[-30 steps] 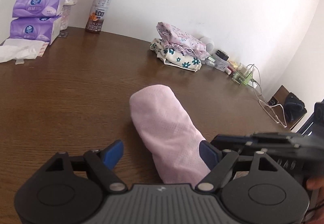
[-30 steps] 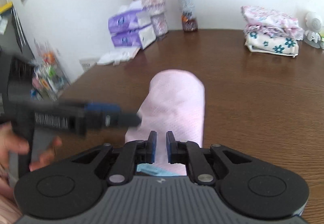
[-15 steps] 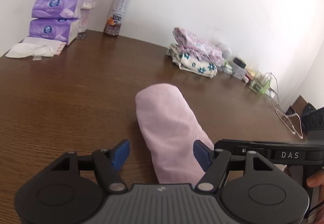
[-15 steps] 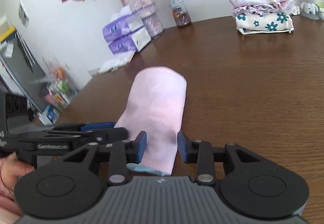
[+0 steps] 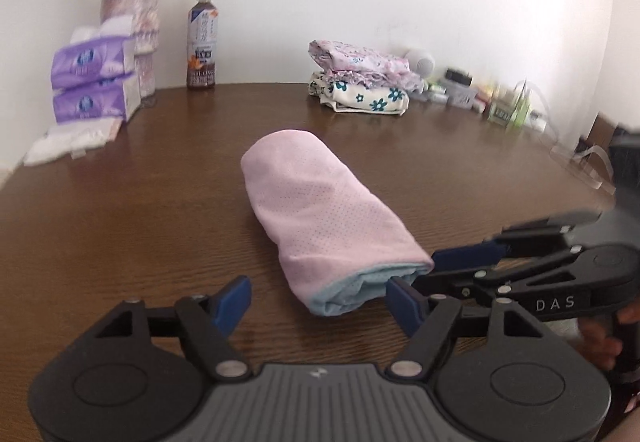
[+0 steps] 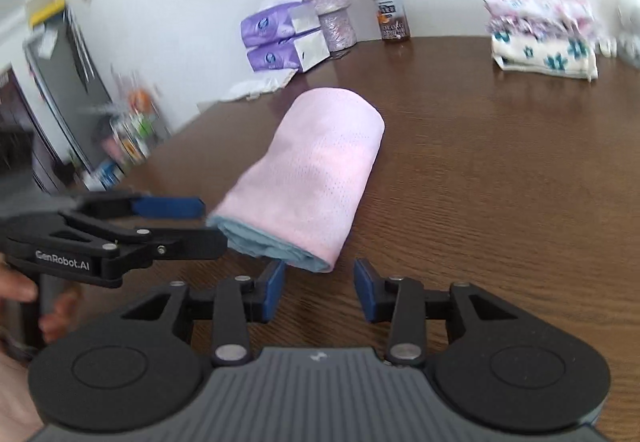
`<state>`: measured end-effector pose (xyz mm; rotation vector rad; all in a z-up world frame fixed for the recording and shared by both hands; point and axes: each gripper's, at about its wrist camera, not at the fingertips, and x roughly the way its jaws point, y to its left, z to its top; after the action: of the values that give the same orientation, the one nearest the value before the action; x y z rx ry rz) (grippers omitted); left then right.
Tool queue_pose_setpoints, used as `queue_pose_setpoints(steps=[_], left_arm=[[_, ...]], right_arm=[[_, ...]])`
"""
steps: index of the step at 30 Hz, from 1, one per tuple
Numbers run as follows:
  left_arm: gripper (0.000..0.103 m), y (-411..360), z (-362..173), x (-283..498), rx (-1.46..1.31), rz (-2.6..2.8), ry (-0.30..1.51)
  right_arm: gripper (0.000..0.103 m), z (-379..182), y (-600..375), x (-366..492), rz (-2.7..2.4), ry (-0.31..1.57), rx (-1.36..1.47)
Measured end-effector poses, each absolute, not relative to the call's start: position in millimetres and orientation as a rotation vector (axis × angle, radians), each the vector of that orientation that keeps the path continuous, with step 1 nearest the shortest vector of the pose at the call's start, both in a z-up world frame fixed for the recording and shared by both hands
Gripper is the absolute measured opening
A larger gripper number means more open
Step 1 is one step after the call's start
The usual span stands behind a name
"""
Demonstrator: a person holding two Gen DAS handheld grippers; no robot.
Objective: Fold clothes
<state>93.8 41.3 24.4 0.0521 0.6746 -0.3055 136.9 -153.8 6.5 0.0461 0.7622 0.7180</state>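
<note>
A pink garment (image 5: 320, 210), folded into a thick oblong with a light blue edge at its near end, lies on the brown wooden table (image 5: 120, 222). My left gripper (image 5: 320, 302) is open just short of that near end, with nothing between its fingers. My right gripper (image 5: 440, 268) comes in from the right beside the same end. In the right wrist view the pink garment (image 6: 316, 170) lies ahead. There my right gripper (image 6: 320, 282) is open and holds nothing, and my left gripper (image 6: 210, 224) sits at the garment's left corner.
A stack of folded floral clothes (image 5: 360, 82) sits at the back by the wall. A tea bottle (image 5: 202, 46), purple tissue packs (image 5: 92, 82) and a vase of flowers (image 5: 136, 26) stand back left. Small toiletries (image 5: 480, 94) and a clear hanger (image 5: 580, 162) are at the right.
My right gripper's fingers have spread from nearly shut over the garment's near end to open. Both grippers have drawn back from the garment, which lies free on the table.
</note>
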Motion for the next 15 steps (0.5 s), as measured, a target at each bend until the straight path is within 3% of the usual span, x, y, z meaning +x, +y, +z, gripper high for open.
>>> queue_pose_setpoints(steps=[2,4,6,8,9,12,15], left_arm=[[0.058,32,22,94,0.111,-0.283,0.668],[0.040,26,19,93,0.152,-0.259,0.663],[0.020,26,18,93,0.145,-0.247,0.659],[0.011,26,17,92,0.126,-0.240,0.649],[0.010,27,17,90,0.118,-0.233,0.643],[0.010,28,17,89,0.091,-0.222,0.635],[0.018,29,17,86,0.058,-0.214,0.628]], right_arm=[[0.039,7,-148,135,0.701,0.746,0.020],[0.038,7,-142,133,0.684,0.729,-0.005],[0.025,7,-137,131,0.667,0.712,-0.031],[0.014,7,-131,129,0.650,0.696,-0.056],[0.009,7,-131,127,0.647,0.687,-0.053],[0.006,7,-127,124,0.631,0.662,-0.065],[0.007,8,-125,121,0.622,0.650,-0.065]])
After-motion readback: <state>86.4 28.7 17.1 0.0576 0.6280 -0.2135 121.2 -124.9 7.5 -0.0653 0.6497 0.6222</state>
